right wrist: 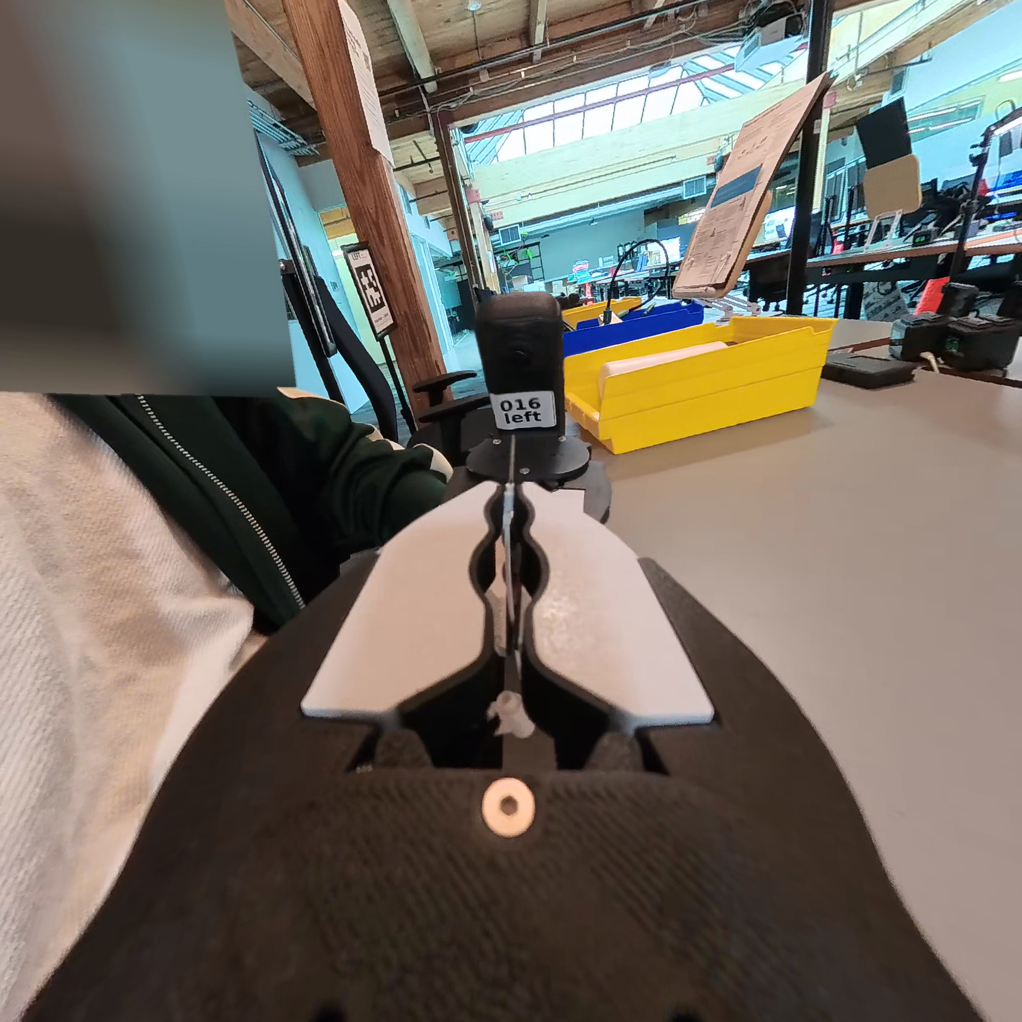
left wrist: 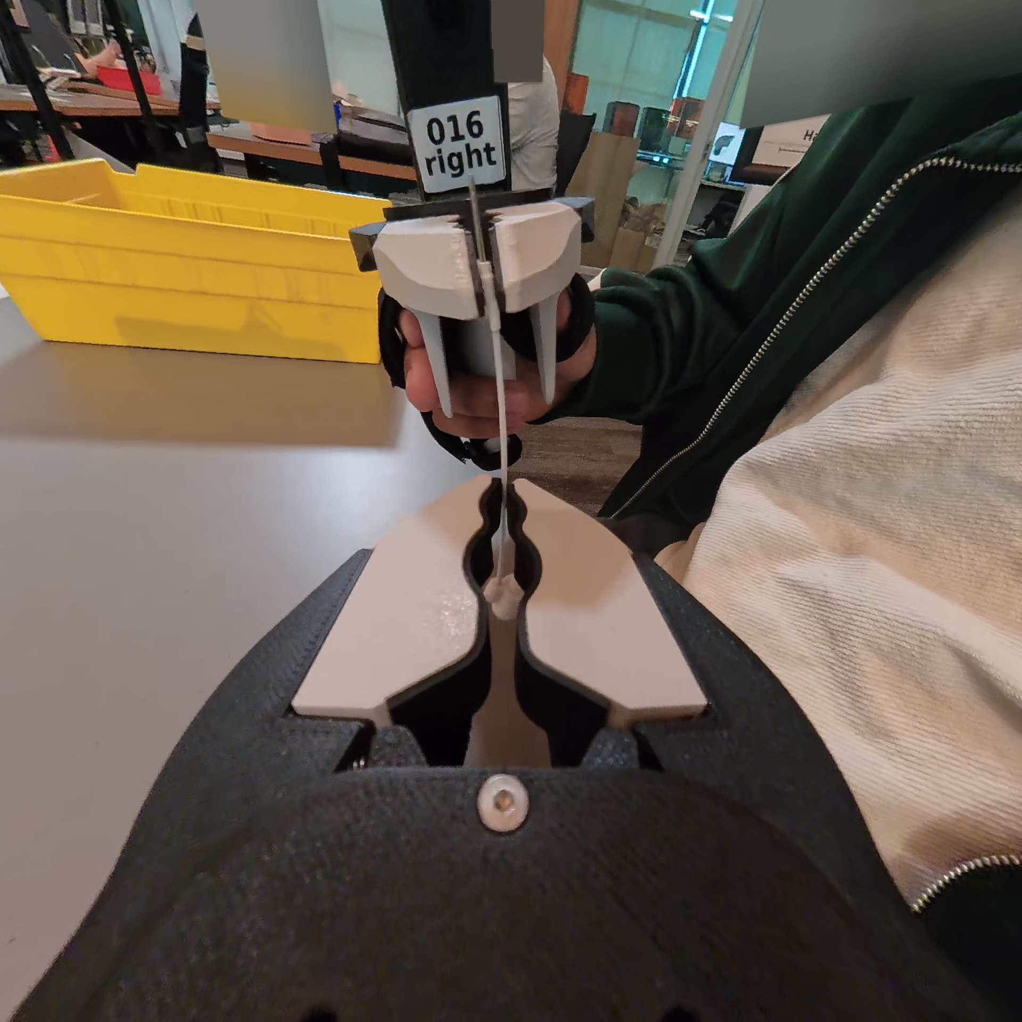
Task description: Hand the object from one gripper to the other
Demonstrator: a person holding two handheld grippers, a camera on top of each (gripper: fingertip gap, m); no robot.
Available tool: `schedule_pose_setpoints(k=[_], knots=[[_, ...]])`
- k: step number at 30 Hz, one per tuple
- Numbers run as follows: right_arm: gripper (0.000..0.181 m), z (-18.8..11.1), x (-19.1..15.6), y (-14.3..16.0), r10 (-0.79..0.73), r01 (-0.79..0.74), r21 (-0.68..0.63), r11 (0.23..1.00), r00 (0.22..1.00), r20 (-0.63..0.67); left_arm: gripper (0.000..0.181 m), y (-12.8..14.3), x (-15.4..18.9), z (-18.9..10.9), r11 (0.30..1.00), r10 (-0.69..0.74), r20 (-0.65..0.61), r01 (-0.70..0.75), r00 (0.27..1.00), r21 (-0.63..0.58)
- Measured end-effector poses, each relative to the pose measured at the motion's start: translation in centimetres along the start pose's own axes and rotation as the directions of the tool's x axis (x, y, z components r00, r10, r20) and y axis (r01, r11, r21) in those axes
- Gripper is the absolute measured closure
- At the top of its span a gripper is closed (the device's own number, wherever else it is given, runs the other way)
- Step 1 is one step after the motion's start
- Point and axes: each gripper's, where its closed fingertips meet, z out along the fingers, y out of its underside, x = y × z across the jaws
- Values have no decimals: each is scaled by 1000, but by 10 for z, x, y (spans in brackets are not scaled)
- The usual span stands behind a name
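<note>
Both tongs face each other tip to tip above the grey counter (left wrist: 138, 525), with one thin object strung between them: a white cable tie (left wrist: 502, 420), or something much like it, with a dark thin stem at one end.

Left tongs (left wrist: 502, 489) are closed on the tie. The strap runs down their narrow gap and its knobby white head (left wrist: 503, 600) sits in the wider notch behind the tips.

Right tongs (right wrist: 511, 495) are also closed on it. In the right wrist view the strap passes between the white fingers (right wrist: 426, 619) and a small white lump (right wrist: 511, 719) shows at the base of the gap. From the left wrist view the right tongs (left wrist: 482, 260) pinch the upper end, with the dark stem sticking up past them; a bare hand (left wrist: 475, 387) holds the handle.

So the tie is in the air, gripped at both ends, not touching the counter.

A yellow bin (left wrist: 182, 265) sits on the counter behind. The person wears a dark green zip jacket (left wrist: 774, 309) over a cream top (left wrist: 857, 580).
</note>
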Motion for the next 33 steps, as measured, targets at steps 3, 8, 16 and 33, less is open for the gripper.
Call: schedule_pose_setpoints(k=[3, 8, 16, 33], knots=[[176, -3, 3, -5, -10, 10, 34, 999, 1000, -17, 180, -5, -1, -2, 1000, -5, 9, 5, 1000, 21], [119, -11, 26, -15, -31, 51, 132, 990, 988, -149, 180, -16, -13, -16, 992, -72, 36, 68, 997, 104], [123, -6, 50, 28, 88, -99, -44, 994, 974, -210, 180, -31, -33, -40, 968, -157, 84, 137, 984, 213], [135, 9, 39, 67, 311, -351, -199, 915, 928, -206, 180, -39, -22, -38, 983, 0, 146, -26, 989, 179]])
